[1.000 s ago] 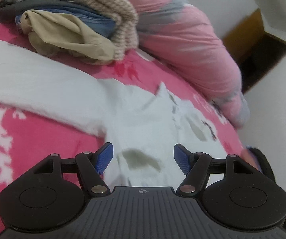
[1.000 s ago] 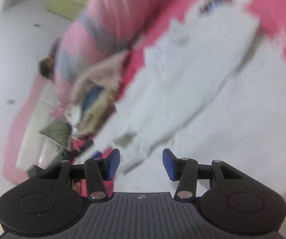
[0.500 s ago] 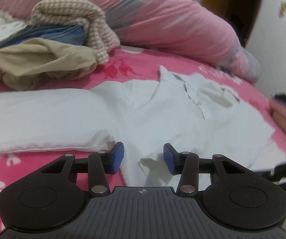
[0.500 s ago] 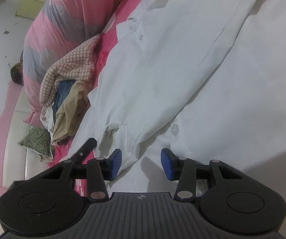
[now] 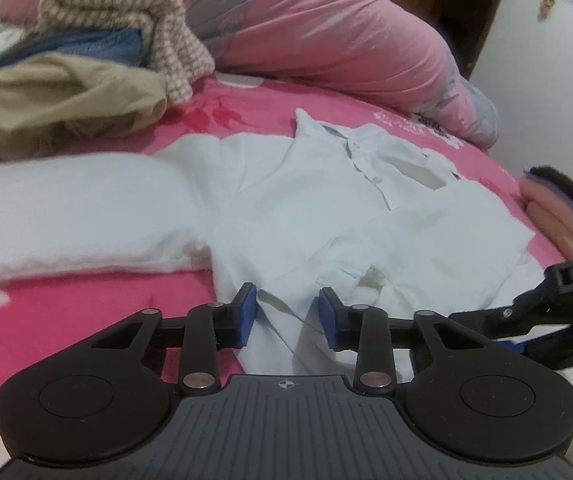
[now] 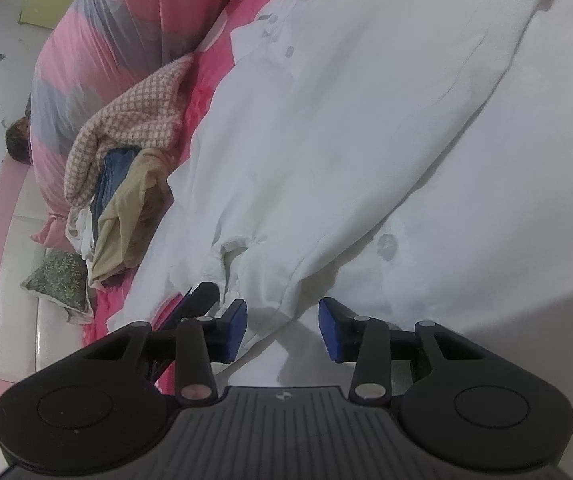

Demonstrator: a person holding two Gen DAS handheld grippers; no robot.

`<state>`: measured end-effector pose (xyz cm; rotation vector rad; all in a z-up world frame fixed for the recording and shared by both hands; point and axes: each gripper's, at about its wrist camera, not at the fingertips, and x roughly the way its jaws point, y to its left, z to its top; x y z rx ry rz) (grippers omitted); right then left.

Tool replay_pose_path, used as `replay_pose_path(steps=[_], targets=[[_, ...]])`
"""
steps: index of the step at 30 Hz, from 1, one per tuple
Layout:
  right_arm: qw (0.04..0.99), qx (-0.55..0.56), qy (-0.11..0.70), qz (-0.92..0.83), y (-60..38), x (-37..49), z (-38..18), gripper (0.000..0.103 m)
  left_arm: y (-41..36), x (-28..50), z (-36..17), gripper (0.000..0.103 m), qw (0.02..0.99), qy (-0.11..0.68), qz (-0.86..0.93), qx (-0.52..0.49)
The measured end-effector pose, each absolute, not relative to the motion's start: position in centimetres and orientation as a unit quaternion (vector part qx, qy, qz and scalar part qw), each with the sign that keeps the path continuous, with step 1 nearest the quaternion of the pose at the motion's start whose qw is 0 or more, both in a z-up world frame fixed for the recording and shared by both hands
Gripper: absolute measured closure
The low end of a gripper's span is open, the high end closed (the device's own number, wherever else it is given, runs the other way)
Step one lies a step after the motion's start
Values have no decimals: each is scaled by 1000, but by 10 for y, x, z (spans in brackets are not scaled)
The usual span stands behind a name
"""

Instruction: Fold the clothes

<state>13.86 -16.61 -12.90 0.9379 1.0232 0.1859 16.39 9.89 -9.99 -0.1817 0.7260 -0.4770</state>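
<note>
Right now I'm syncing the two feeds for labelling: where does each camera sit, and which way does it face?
Left wrist: on the left gripper, facing across the white shirt toward the pink duvet; the right gripper shows at its right edge.
Right wrist: on the right gripper, facing down along the shirt's sleeve; a left finger tip shows.
Shared: shirt, clothes pile, duvet.

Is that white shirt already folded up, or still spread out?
Spread out: the white shirt lies flat on the pink bedcover, collar and button placket showing.
</note>
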Motion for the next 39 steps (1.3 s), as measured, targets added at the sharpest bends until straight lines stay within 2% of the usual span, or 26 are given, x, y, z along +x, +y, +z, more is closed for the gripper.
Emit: replay_pose_path(steps=[3,8,10,12,29,39], targets=[[770,426,468,77,-158,141,-129,65,107,167,-103,79,898,355,-227,-126],[777,425,460,56,-149,143,-133,85,118,169,-106,96,888,361,-221,-181],[780,428,455,51,-147,143,-135,95,121,168,-106,99,886,360,-218,-194],[781,431,450,52,-147,142,-136,100,123,164,-103,102,888,356,-213,-200],[778,397,470,128,-150,71,-95,102,143,63,-80,103,855,377,-196,-299],[767,379,494,152,-154,27,-92,102,139,7,-88,103,848,398,-170,-306]])
